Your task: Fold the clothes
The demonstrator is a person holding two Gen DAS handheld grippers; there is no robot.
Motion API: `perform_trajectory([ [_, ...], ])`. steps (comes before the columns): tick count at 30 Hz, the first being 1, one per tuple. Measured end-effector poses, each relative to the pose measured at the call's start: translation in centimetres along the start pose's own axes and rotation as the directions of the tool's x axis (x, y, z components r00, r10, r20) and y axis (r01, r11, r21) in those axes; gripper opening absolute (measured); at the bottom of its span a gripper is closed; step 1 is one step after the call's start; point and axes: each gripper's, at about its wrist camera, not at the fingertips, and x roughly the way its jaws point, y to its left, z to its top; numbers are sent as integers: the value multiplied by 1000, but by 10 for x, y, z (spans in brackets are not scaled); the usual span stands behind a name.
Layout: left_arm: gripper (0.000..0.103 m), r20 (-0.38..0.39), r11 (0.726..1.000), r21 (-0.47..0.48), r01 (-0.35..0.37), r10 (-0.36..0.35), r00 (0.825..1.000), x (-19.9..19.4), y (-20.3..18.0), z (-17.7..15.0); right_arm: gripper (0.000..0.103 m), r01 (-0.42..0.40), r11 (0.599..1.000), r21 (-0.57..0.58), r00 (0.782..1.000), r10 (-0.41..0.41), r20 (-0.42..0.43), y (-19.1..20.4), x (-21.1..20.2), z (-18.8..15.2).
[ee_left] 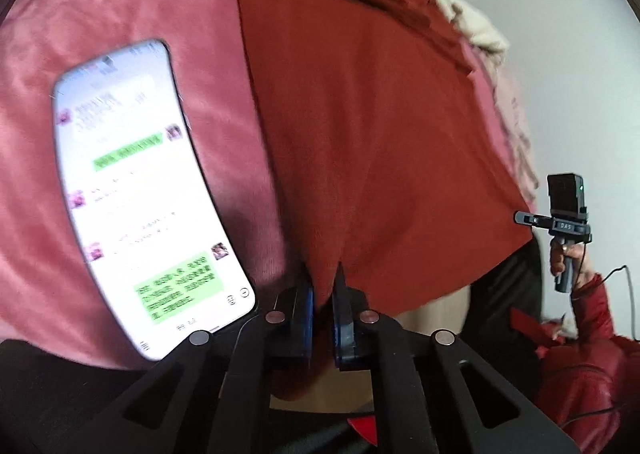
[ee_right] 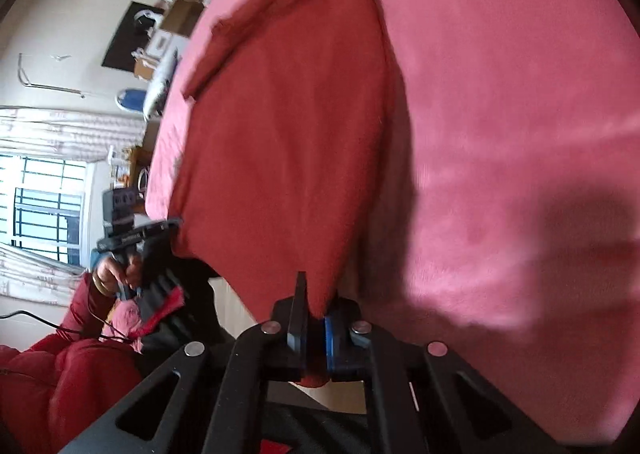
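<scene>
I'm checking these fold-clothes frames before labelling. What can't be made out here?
- Phone, left wrist view: the chat text is blurred by motion, unreadable.
- Red garment: its far end is bunched and cut off at the top edge in both views, so its type is unclear.
- Left gripper and right gripper: the cloth covers the inner faces of the fingers.
- Bed cover: its edges run out of frame.

Phone (ee_left: pixel 148 197) words too blurry to read. Red cloth (ee_left: pixel 380 141) top cut off at picture's edge.
</scene>
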Motion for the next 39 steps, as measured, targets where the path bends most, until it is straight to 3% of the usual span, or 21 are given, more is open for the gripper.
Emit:
perform_trajectory([
  [4,7,22,1000,-10,15,-14,1000,-11,1,-5,4,37,999,-27,998,-35,49,7,-27,9],
  [10,8,-50,996,10,-89,90,995,29,-7,-7,4,172,985,-8,984,-172,-53,-19,10,9],
  [13,12,-62,996,2,-88,88,994,32,-5,-5,8,131,991,23,989,-129,-70,-28,21,5],
  [17,27,-64,997,23,-73,74,995,33,-6,-7,19,86,995,47,994,-83,-67,-36,17,4],
  [20,40,-73,992,89,-87,93,993,36,-17,-8,19,97,995,32,993,-95,-75,-33,18,4],
  [22,38,-74,984,131,-118,129,989,35,-24,-10,15,132,991,-7,988,-132,-79,-23,20,5],
  [25,8,-76,989,107,-98,106,991,33,-21,-10,5,193,979,-65,978,-197,-69,-6,18,5],
  [30,7,-77,996,67,-63,68,995,29,-17,-10,5,159,985,-67,987,-160,-6,4,-2,13],
  [39,7,-71,1000,8,-3,3,997,28,-15,-6,5,140,990,31,990,-139,-30,-18,15,6],
])
